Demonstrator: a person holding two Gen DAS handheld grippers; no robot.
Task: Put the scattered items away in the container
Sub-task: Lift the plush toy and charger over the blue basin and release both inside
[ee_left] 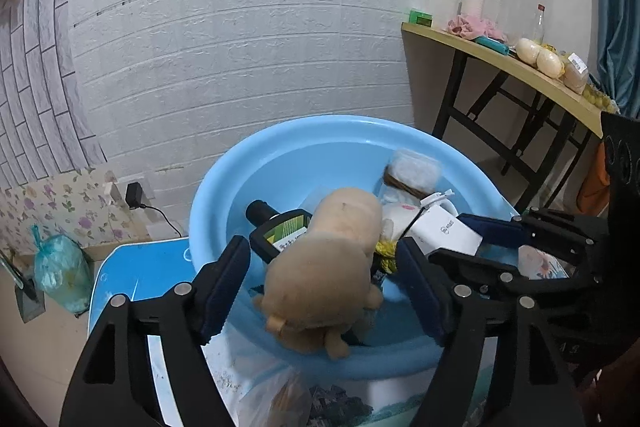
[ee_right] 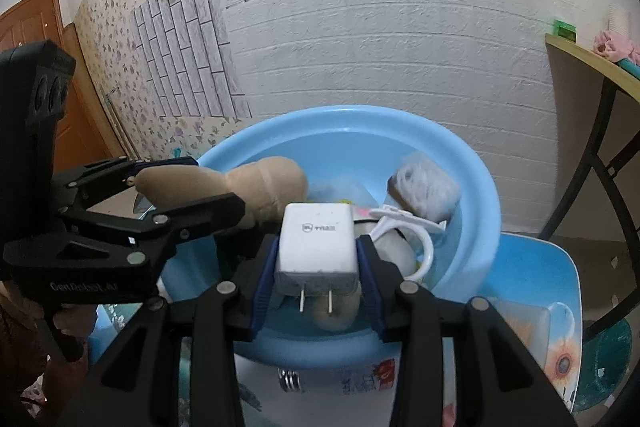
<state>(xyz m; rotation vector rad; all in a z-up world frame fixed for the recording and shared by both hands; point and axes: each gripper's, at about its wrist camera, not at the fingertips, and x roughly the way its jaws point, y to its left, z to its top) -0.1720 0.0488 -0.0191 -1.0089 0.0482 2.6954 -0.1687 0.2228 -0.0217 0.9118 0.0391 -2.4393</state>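
left gripper (ee_left: 324,283): jaws spread wide over the near rim of the basin, the plush toy between the fingers but not pinched by them.
right gripper (ee_right: 316,267): closed on the white charger, blue pads pressed to both its sides, prongs pointing back at the camera.
plush toy (ee_left: 328,267): tan, lying over the basin's near rim, mostly inside.
white charger (ee_right: 316,247): held above the basin's near side.
basin (ee_left: 320,143): light blue, round, standing on a blue tabletop (ee_left: 148,267).
inside the basin: a dark bottle with a green label (ee_left: 280,231), a clear bag of white stuff (ee_right: 424,187), a white cable (ee_right: 420,227).
near the basin: a light bulb (ee_right: 292,379) just beside the rim on the tabletop.
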